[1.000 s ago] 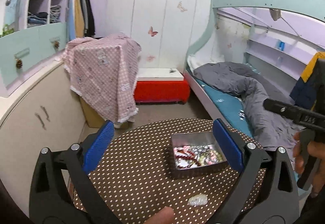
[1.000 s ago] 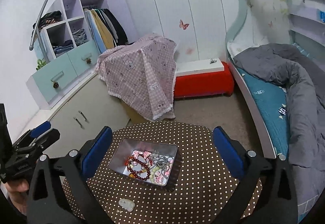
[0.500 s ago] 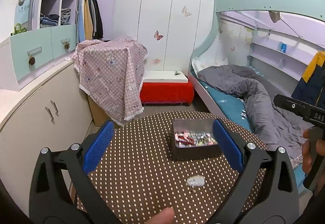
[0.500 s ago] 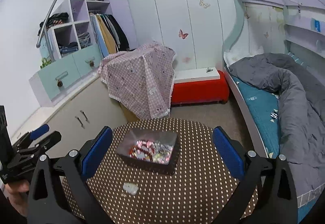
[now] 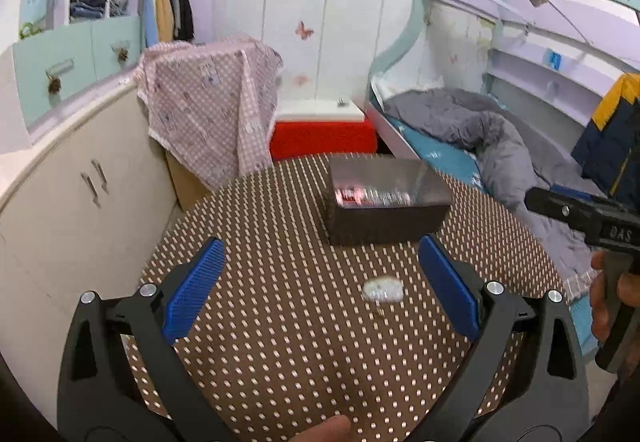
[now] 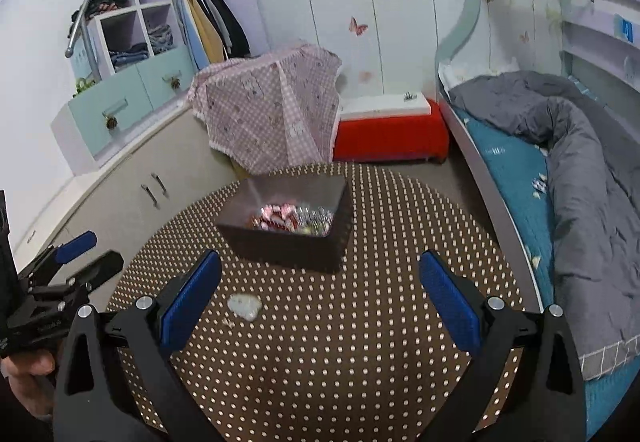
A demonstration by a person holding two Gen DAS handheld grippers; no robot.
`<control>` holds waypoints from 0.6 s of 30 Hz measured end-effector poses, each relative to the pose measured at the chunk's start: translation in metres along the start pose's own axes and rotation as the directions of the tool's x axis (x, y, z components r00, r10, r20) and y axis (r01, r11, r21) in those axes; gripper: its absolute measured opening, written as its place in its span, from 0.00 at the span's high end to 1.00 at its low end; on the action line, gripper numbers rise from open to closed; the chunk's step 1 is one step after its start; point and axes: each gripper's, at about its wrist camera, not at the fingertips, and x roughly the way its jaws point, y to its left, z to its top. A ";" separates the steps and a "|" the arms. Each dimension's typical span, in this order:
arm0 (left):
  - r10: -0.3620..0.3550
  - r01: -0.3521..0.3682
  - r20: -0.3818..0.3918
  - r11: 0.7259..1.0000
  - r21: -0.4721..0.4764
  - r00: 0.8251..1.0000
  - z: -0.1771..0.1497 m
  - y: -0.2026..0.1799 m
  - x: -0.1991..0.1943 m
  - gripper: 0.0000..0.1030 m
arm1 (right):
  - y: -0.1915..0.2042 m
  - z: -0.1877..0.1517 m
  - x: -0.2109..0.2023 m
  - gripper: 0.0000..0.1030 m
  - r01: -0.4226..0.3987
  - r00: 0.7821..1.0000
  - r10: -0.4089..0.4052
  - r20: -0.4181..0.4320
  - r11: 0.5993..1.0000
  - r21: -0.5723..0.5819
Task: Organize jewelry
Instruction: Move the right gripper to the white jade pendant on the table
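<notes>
One dark rectangular box (image 5: 386,215) sits on the round, brown, white-dotted bench (image 5: 280,322), a little above the middle of the frame in both views. In the left wrist view its long axis runs left to right across the frame, with a long side wall facing the camera. In the right wrist view the box (image 6: 290,244) is turned, so one corner points toward the lower right. Its inner walls look shiny and grey. At the bottom lies a blurred heap of jewelry (image 6: 294,219), red, pink and silvery; the separate pieces cannot be counted. One small pale whitish piece (image 5: 383,290) lies alone on the bench, below the box and apart from it. In the right wrist view this piece (image 6: 245,306) is at centre left, just beside the left blue pad. It is too blurred to tell its shape or which way it points. The left gripper (image 5: 320,294) fills the lower part of its own view, its two blue-padded fingers spread wide with nothing between them. The right gripper (image 6: 320,300) is likewise spread wide and empty above the bench. Each gripper also shows at the edge of the other's view, held by a hand (image 5: 612,306) at the right edge and another at the lower left. A bed (image 6: 560,169) stands at the right of the frame.
</notes>
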 end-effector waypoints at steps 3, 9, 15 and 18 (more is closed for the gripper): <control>-0.015 0.016 -0.040 1.000 0.016 0.999 -0.013 -0.005 0.012 0.08 | -0.005 -0.011 0.012 0.08 0.006 0.999 -0.006 -0.042 1.000 0.021; -0.057 0.067 -0.142 0.996 0.063 0.988 -0.037 -0.020 0.047 0.08 | -0.011 -0.028 0.026 0.08 0.010 0.996 -0.006 -0.094 0.999 0.036; -0.087 0.105 -0.225 0.992 0.072 0.971 -0.049 -0.031 0.077 0.17 | -0.015 -0.035 0.035 0.08 0.016 0.992 -0.010 -0.125 0.999 0.042; -0.096 0.118 -0.267 0.991 0.067 0.959 -0.052 -0.033 0.089 0.32 | -0.015 -0.036 0.039 0.08 0.014 0.991 -0.008 -0.132 0.999 0.045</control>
